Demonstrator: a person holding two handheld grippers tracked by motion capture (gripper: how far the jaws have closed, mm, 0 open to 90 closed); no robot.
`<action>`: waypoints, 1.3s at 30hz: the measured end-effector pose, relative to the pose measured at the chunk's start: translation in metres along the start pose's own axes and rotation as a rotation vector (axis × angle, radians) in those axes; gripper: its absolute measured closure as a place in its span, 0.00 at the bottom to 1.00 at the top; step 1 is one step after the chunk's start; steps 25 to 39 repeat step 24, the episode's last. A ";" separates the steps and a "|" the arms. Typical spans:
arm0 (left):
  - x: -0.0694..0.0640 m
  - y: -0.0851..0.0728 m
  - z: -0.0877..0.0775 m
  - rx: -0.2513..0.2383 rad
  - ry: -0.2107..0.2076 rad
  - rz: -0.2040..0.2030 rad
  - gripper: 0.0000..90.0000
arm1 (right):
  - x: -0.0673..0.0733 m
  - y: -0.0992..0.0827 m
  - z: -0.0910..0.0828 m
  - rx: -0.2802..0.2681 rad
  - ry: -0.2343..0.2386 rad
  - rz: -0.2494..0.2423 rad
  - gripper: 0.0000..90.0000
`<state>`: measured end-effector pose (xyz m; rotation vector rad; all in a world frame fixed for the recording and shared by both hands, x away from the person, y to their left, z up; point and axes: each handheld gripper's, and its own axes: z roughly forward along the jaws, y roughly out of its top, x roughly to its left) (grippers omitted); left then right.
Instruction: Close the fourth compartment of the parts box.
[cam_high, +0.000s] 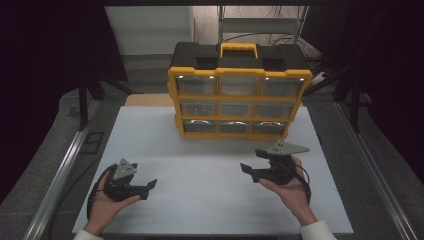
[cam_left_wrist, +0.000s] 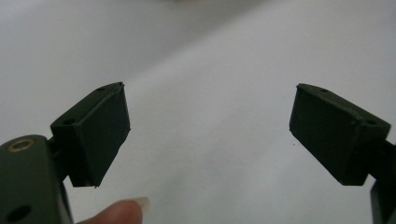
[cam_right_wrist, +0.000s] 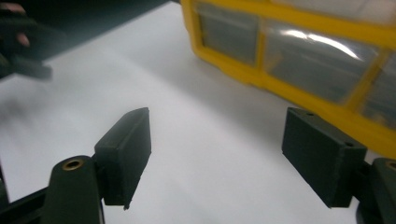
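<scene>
While both hands rest low on the table (cam_high: 210, 200), left tongs (cam_high: 148, 187) and right tongs (cam_high: 252, 162) gape apart, empty.

I see the drawer cabinet (cam_high: 239, 92) standing on the table (cam_high: 200, 170), beyond and just left of my right gripper (cam_high: 255, 162); left gripper (cam_high: 145, 186) sits well apart.

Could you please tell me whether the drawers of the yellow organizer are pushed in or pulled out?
Pushed in: all nine clear drawers of the yellow organizer sit flush with its frame, none protruding.

Yellow-black drawer organizer (cam_high: 239, 92) upright, drawers closed
</scene>
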<state>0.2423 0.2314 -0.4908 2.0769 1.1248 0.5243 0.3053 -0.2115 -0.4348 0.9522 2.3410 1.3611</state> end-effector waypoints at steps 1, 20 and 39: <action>0.000 0.000 0.001 -0.001 -0.001 0.001 0.14 | -0.003 -0.007 -0.003 0.007 -0.012 -0.001 0.27; -0.001 0.005 0.007 0.003 -0.011 0.012 0.14 | -0.025 -0.052 -0.021 0.059 -0.066 0.018 0.24; -0.001 0.006 0.008 0.004 -0.009 0.006 0.14 | -0.025 -0.052 -0.020 0.052 -0.069 0.018 0.22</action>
